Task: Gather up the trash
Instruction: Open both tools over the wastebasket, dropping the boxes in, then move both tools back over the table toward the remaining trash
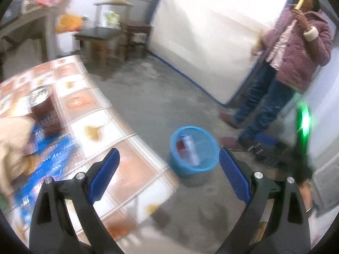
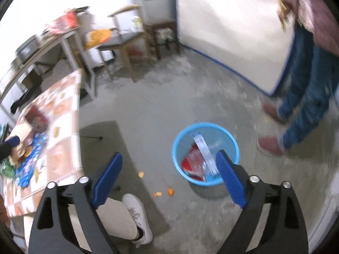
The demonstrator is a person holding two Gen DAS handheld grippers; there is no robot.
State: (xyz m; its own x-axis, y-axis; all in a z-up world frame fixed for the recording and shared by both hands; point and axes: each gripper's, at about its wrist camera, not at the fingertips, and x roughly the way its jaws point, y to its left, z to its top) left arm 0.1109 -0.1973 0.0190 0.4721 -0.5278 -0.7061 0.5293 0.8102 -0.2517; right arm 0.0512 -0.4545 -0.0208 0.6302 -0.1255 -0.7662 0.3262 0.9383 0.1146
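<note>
Both grippers stood wide and empty: the right gripper (image 2: 169, 165) tilted down over the floor, the blue bin (image 2: 205, 154) of trash just beyond its right finger; the left gripper (image 1: 169, 163) angled down past the worktop (image 1: 127, 160) edge.

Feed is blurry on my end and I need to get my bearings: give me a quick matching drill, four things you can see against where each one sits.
Things:
1. blue bin
2. orange scraps
3. blue wrapper
4. clear plastic bottle

Places:
A. lying on the tiled tabletop
B. loose on the floor, near the white shoe
C. standing on the concrete floor beside the table
D. inside the bin, on top of red packaging

Pairs: 1-C, 2-B, 3-A, 4-D
</note>
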